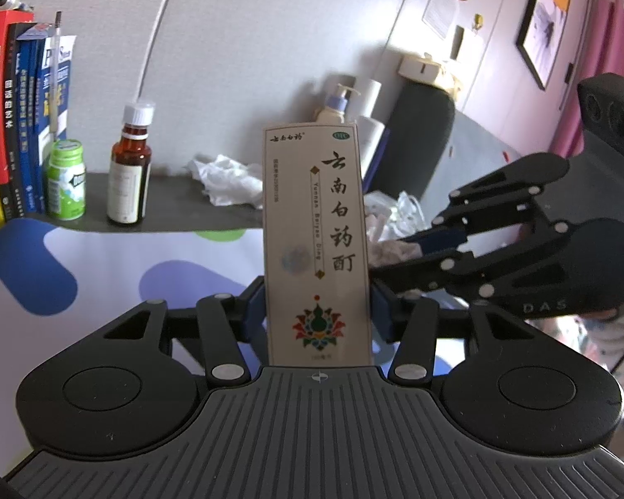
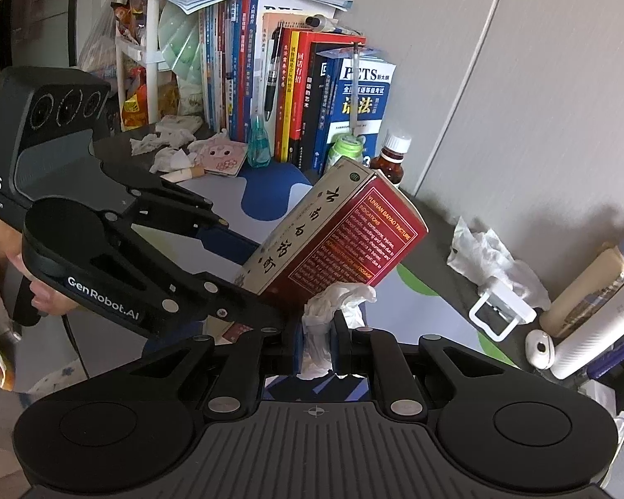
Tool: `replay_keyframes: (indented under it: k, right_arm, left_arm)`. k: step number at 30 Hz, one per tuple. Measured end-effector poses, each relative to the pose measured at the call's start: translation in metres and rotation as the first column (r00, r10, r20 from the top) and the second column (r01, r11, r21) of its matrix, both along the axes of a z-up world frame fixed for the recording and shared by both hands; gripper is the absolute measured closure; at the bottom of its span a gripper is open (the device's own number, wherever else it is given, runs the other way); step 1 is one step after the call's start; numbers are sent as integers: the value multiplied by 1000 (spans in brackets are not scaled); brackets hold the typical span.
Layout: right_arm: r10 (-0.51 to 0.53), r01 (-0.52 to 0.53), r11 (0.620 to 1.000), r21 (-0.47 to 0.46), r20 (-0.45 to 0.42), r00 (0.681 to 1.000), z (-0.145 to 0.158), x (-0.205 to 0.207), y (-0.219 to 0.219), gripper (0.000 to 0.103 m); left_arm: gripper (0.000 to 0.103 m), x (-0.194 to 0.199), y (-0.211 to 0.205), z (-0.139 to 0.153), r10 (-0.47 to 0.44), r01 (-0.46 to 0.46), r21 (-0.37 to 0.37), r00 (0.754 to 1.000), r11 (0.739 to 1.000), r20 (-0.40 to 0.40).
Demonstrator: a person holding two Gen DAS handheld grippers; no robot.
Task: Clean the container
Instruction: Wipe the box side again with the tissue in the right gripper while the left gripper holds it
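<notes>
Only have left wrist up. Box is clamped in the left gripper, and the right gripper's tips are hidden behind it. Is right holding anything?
Observer: Yes. The right gripper is shut on a white tissue.
Operator: Is the tissue on the box yet?
Observer: Its top seems to touch the lower edge of the box, on a side face turned away from your camera.
Operator: What's that face like?
Observer: Red, with small English print.
</notes>
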State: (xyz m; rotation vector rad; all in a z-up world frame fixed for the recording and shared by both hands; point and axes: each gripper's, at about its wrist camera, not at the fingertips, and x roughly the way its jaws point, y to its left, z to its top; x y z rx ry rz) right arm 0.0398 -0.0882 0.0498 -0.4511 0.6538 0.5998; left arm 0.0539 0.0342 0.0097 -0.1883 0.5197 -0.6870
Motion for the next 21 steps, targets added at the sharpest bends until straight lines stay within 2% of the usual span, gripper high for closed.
replay_keyframes:
  k: [21]
  right_arm:
    - [-16,11,999,54,76,997,33,8,0,91]
  left_arm:
    - [54,-2,-3,-2,-14,14,1,1000,1000,-4]
